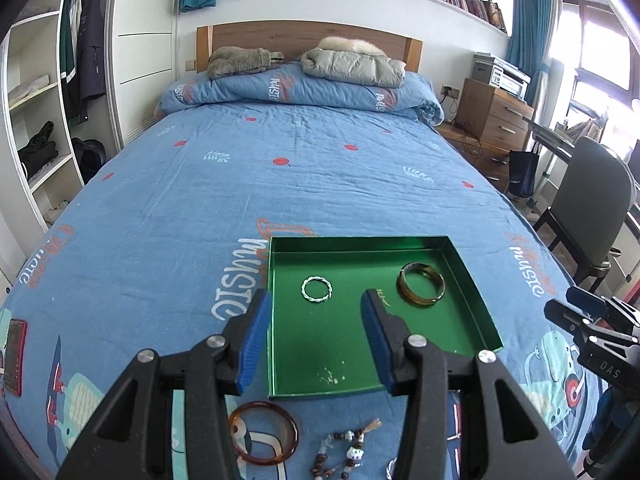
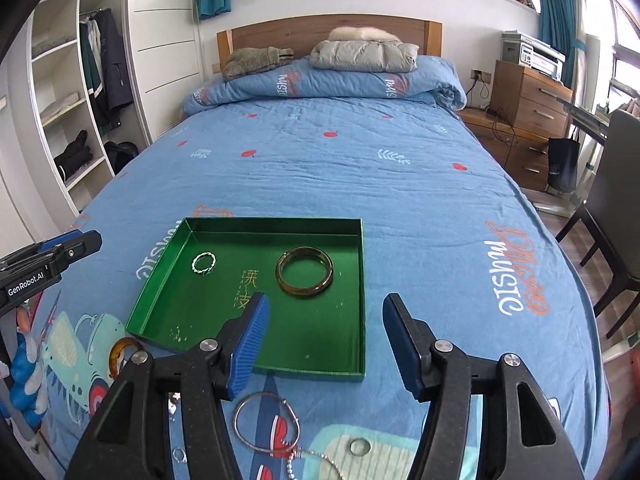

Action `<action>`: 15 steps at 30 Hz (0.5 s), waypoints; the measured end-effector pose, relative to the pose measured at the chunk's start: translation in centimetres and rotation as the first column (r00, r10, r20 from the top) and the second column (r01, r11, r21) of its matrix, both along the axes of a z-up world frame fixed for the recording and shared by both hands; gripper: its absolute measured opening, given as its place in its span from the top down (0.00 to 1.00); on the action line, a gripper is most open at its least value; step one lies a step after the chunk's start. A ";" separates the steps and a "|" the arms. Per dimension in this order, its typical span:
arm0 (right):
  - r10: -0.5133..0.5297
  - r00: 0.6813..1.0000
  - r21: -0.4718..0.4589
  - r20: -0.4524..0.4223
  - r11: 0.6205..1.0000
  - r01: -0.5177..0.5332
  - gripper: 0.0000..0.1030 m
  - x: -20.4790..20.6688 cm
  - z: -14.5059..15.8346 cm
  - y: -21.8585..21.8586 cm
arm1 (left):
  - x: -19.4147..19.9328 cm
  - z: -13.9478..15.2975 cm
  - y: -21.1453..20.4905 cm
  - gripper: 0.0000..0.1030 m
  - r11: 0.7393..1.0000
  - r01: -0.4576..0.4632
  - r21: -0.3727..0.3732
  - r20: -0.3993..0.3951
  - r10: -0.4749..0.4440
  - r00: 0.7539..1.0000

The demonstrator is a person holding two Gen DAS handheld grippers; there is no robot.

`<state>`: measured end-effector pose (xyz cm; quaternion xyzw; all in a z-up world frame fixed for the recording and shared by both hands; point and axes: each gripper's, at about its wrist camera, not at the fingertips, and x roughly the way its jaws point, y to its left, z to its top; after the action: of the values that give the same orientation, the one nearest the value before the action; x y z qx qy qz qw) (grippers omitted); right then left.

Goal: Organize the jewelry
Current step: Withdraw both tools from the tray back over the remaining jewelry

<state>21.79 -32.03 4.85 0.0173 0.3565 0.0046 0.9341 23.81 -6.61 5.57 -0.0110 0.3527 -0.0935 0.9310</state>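
Two grippers are hovering over a bed — left gripper and right gripper both spread, gripping nothing — while just ahead a green tray is holding a twisted silver ring and an amber bangle.

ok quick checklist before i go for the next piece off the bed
1. Left gripper empty, jaws apart: ok.
2. Right gripper empty, jaws apart: ok.
3. Green tray has free floor: ok; only the twisted silver ring and brown bangle lie in it.
4. Pieces left on the bedspread: not ok; amber bangle, beaded bracelet, silver hoop, small ring.
5. Chain free of the hoop: cannot tell.
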 end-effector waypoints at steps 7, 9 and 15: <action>-0.015 1.000 0.017 0.017 1.000 0.015 0.38 -6.3 0.2 -0.6 | -5.2 0.1 2.3 0.56 1.000 -0.015 0.010 0.020 0.015 1.000; -0.025 0.999 0.027 0.028 0.999 0.025 0.38 -8.1 0.4 -0.9 | -6.4 0.2 3.0 0.56 1.000 -0.024 0.018 0.030 0.024 0.999; -0.041 0.998 0.037 0.052 0.999 0.039 0.38 -12.6 1.0 -1.4 | -10.0 0.5 5.1 0.56 0.999 -0.039 0.012 0.054 0.038 0.998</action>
<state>9.20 -33.46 5.84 0.0412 0.3310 -0.0074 0.9427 13.82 -1.55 6.02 -0.0093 0.3281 -0.0733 0.9417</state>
